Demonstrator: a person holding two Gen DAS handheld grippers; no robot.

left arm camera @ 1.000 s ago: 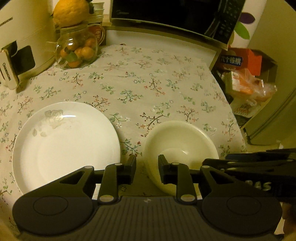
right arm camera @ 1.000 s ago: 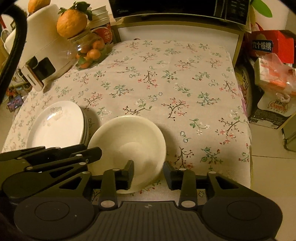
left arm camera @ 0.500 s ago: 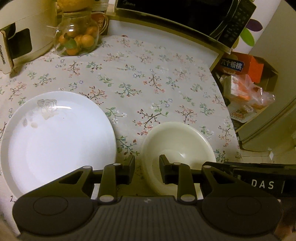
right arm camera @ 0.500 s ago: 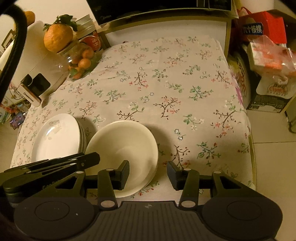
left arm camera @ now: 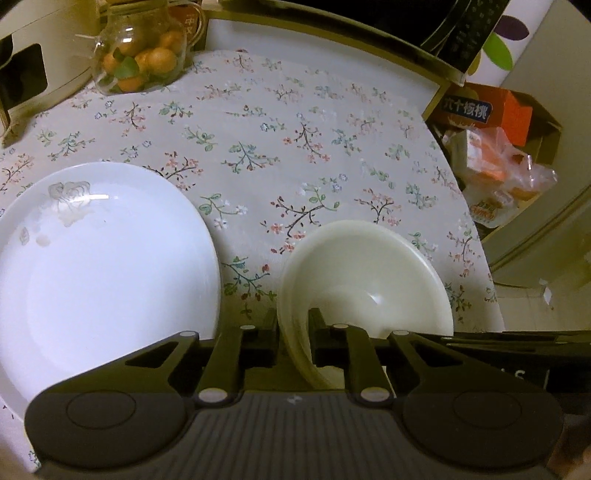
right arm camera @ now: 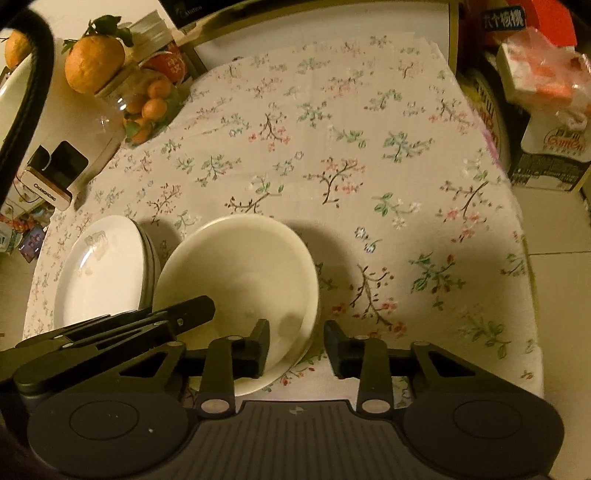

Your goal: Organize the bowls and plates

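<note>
A cream bowl [left arm camera: 369, 273] sits on the floral tablecloth, to the right of a stack of white plates [left arm camera: 99, 258]. My left gripper [left arm camera: 293, 336] straddles the bowl's near-left rim, one finger outside and one inside, with the jaws narrow around the wall. In the right wrist view the bowl [right arm camera: 236, 266] and the plates [right arm camera: 103, 273] lie side by side. My right gripper [right arm camera: 295, 347] is open, its left finger over the bowl's near rim and its right finger over the cloth. The left gripper [right arm camera: 192, 314] enters the bowl from the left.
A glass jar of small oranges [left arm camera: 140, 55] and a white appliance [left arm camera: 33, 59] stand at the back left. A microwave [left arm camera: 369, 22] stands behind. Boxes and bags [left arm camera: 491, 147] sit off the table's right edge [right arm camera: 524, 258].
My left gripper has moved forward onto the bowl's rim, and its fingers now bracket the wall. My right gripper has come closer over the bowl's right side and stays open.
</note>
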